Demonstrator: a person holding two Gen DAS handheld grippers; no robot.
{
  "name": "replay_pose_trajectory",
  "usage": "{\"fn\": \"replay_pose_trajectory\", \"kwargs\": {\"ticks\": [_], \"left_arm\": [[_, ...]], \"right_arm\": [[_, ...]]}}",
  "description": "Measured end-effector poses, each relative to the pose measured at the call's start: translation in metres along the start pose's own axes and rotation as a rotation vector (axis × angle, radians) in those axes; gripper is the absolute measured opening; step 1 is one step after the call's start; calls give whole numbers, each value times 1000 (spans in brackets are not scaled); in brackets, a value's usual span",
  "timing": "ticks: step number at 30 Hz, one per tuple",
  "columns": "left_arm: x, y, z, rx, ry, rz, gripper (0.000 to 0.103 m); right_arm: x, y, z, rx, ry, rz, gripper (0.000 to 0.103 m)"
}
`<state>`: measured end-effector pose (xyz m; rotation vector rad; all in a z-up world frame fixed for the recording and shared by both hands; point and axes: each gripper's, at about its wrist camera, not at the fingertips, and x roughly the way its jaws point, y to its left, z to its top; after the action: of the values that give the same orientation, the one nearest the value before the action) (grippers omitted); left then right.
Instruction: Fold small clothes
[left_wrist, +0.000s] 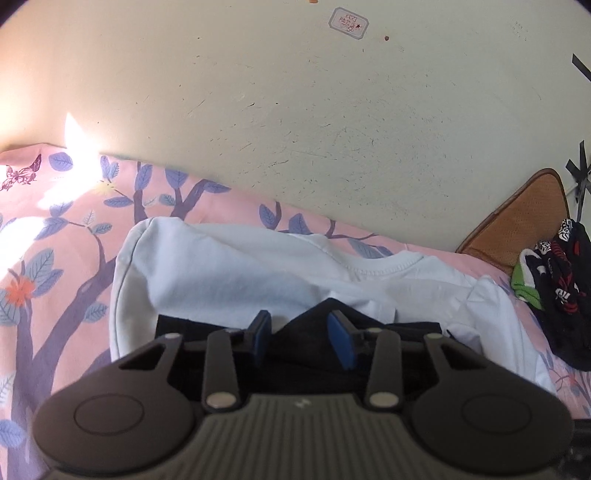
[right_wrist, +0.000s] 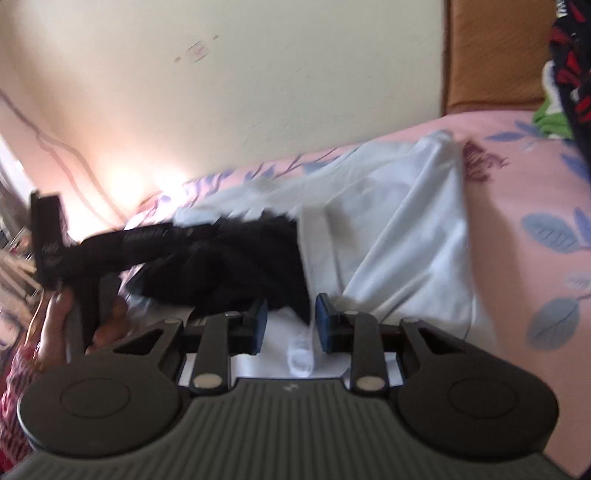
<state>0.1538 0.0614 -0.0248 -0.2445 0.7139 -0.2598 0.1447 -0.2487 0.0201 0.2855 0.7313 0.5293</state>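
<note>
A pale blue-white shirt (left_wrist: 229, 273) lies spread on the pink floral bedsheet (left_wrist: 55, 258). A small black garment (left_wrist: 314, 325) lies on top of it near me. My left gripper (left_wrist: 301, 336) is open just above the black garment, its blue pads either side of a raised fold. In the right wrist view the black garment (right_wrist: 251, 262) lies bunched on the shirt (right_wrist: 399, 229). My right gripper (right_wrist: 290, 323) is open over the shirt's near edge, close to the black cloth. The left gripper tool (right_wrist: 110, 243), held by a hand, reaches over the black garment; this view is blurred.
A pile of black, red and green clothes (left_wrist: 554, 288) lies at the right of the bed, by a brown cushion (left_wrist: 517, 218). The cream wall (left_wrist: 295, 110) runs along the far edge. Bare sheet lies left and right of the shirt.
</note>
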Motion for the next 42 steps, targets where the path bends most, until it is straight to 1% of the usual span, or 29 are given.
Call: {"fn": "replay_pose_trajectory", "kwargs": {"ticks": [2,5,8,9,10,11,12,13,14,15,17,19,21,23,26,29,30,33,36,37,38,39,40,41,42], "left_arm": [[-1,-1,-1,6,-3,4,36],[-3,1,-1,-12,-10,-8,36],[-13,6,3,-58,-51,-56,37],[-18,9,5,-72,-75,-72,37],[-21,11,6,-77,-93,-77,37],[-24,12,8,-78,-107,-65,37],[-24,14,10,-77,-110,-41,37],[-23,18,11,-86,-115,-23,36],[-24,24,14,-108,-114,-17,36],[-27,31,18,-142,-119,-25,35],[-43,47,27,-216,-166,-54,35],[-67,56,34,-245,-230,-59,35],[-96,61,40,-228,-284,-30,37],[-119,61,38,-187,-300,2,38],[-145,64,24,-125,-272,77,38],[-162,69,-4,-85,-225,103,39],[-164,70,-13,-75,-205,110,41],[-156,66,-35,-48,-129,126,42],[-138,56,-50,-15,-58,114,42],[-129,51,-54,2,-40,131,39],[-122,46,-58,26,-26,166,29],[-112,44,-61,45,-3,219,1],[-104,46,-63,37,14,246,3],[-107,49,-68,12,-21,248,3],[-108,53,-68,-8,-27,242,3]], "right_arm": [[-6,12,-5,-52,36,65,33],[-28,24,-4,-111,-47,21,35],[-47,16,2,-66,-128,26,35],[-47,13,1,-61,-128,1,37],[-40,8,0,-64,-99,-54,37],[-30,0,-4,-62,-49,-111,36],[-27,-10,-9,-45,-63,-113,34],[-34,-16,-10,7,-62,-101,34],[-42,-20,-8,60,-51,-84,35],[-54,-22,-8,87,-82,-64,36],[-78,-18,-12,66,-153,-58,36],[-100,-13,-19,38,-190,-84,37],[-118,-12,-28,19,-200,-110,37],[-129,-15,-36,0,-204,-155,37],[-134,-22,-46,8,-215,-197,37],[-127,-27,-51,7,-213,-221,38],[-122,-29,-51,0,-206,-225,38],[-102,-34,-46,-23,-172,-240,38],[-84,-33,-35,-51,-148,-253,38],[-78,-30,-31,-64,-139,-252,38],[-71,-27,-29,-95,-128,-264,33],[-66,-25,-27,-126,-121,-295,10],[-63,-30,-25,-125,-126,-343,10],[-68,-43,-24,-48,-146,-338,9],[-74,-58,-24,56,-163,-321,9]]}}
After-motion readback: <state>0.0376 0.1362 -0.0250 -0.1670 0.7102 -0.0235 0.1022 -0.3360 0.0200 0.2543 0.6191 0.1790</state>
